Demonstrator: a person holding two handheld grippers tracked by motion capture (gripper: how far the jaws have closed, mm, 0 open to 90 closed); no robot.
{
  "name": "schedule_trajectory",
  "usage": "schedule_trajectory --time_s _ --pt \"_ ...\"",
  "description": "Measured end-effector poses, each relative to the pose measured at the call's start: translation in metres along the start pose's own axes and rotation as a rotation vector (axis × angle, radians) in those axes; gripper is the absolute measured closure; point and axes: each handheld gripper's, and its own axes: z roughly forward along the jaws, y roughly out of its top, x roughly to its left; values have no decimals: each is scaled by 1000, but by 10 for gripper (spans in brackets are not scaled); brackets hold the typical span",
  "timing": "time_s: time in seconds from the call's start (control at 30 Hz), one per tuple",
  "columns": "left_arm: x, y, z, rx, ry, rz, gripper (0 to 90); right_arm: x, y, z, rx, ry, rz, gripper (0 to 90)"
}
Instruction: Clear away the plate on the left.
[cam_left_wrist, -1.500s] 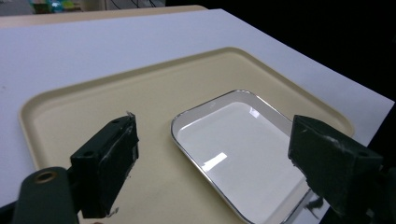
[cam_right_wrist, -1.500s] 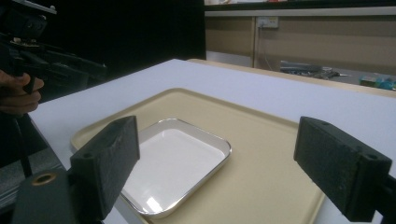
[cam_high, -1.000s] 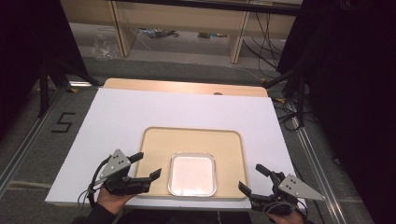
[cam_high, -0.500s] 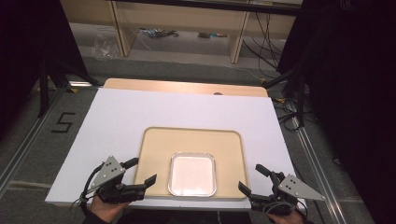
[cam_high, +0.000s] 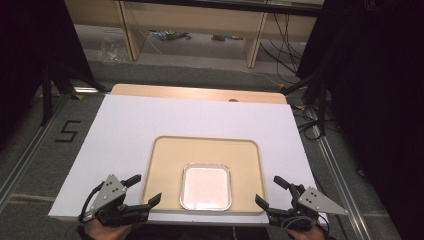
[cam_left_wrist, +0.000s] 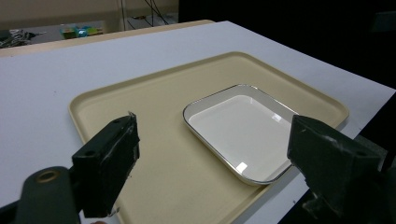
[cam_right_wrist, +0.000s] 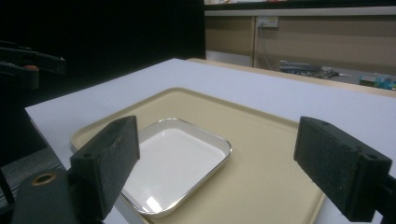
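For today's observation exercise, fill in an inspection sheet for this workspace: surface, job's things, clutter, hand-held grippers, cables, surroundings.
Surface: white table top, bare around the tray.
Job's things: beige tray near the front edge; empty white dish inside it.
Clutter: nothing seen on the table.
Grippers: left hand-held gripper open, at the tray's left; right hand-held gripper open, at the tray's right; neither holds anything.
Cables: loose cables on the floor beyond the table.
Surroundings: wooden shelving, a floor mark "5".

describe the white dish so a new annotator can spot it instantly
Start at the white table, then find the beige tray near its front edge. The white dish lies inside the tray's near half: square, shallow, rounded corners, thin silvery rim, empty.
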Motion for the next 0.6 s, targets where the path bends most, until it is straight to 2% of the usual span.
schedule_trajectory --time_s 0.03,0.1,0.13,0.17,0.2,0.27,0.3,0.33,0.4,0.43,0.5,0.6 --pt "0 -1 -2 1 7 -3 165 0 0 0 0 0 0 151" --pt "2 -1 -4 -9 10 49 165 0 0 0 5 2 3 151" --pt "1 -1 -3 -18 1 49 165 0 0 0 4 2 3 151" --pt "0 -2 -5 -11 8 69 165 0 0 -1 4 1 2 152" --pt "-3 -3 -5 -14 15 46 164 0 0 0 4 2 2 152" --pt "-4 -4 -6 -15 8 78 164 0 0 0 5 1 3 151" --pt "-8 -5 -8 -1 28 57 164 0 0 0 5 1 2 152" --pt "-7 -4 -9 -3 23 89 164 0 0 -1 4 2 1 152" --pt "-9 -5 -9 -16 15 69 163 0 0 -1 7 4 -1 151" --pt "-10 -5 -11 -1 27 67 164 0 0 -1 8 3 1 152" --pt "-9 -5 -11 -2 23 81 163 0 0 0 4 1 1 151" --pt "-10 -5 -11 -3 28 59 164 0 0 0 1 1 1 151"
